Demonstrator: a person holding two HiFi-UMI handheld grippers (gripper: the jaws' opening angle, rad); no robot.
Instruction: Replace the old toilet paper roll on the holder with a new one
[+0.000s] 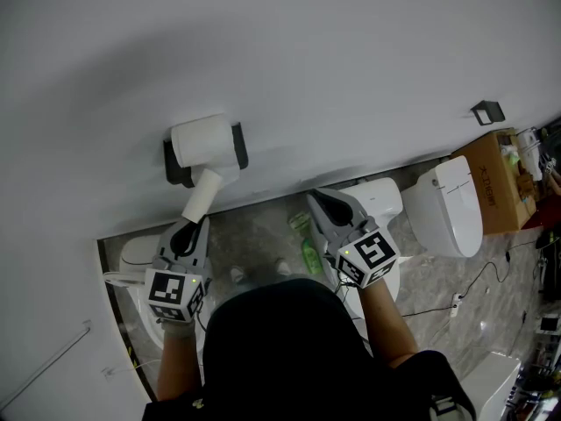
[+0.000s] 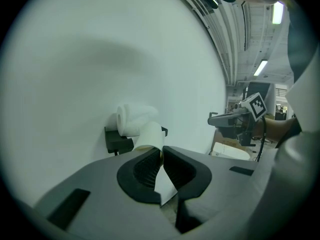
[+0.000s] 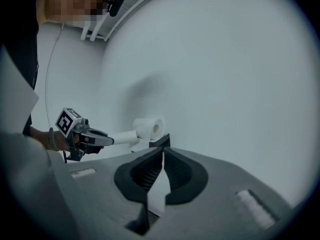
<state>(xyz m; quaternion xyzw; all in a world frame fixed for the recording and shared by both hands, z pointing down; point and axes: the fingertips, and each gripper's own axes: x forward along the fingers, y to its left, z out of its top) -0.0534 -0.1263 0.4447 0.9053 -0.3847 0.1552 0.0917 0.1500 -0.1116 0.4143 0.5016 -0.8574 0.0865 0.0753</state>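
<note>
My left gripper point(image 1: 191, 226) is up near the wall point(image 1: 333, 51), its jaws closed on the loose tail point(image 1: 202, 196) of the roll point(image 1: 203, 139). The roll sits on the dark holder point(image 1: 175, 172), which is fixed to the wall just above and ahead of that gripper. The tail runs down from the roll straight into the jaws.

In the left gripper view the tail point(image 2: 151, 135) curls off the roll point(image 2: 131, 118) and passes between the pads of the left gripper point(image 2: 161, 155). A strip of the sheet shows again behind the pinch point. The holder point(image 2: 116, 141) shows under and to the left of the roll. Only the tail is in the jaws. The roll itself is apart from them, beyond the tips.

My right gripper point(image 1: 316, 200) is off to the right of the holder, well apart from the roll, over the white toilet point(image 1: 386, 198). In its own view the right gripper point(image 3: 162, 155) has its jaws pressed together at the tips with nothing gripped. Past them I see the roll point(image 3: 149, 128) on the holder point(image 3: 163, 141). The tail point(image 3: 124, 136) runs out left from the roll to the left gripper point(image 3: 109, 140).
</note>
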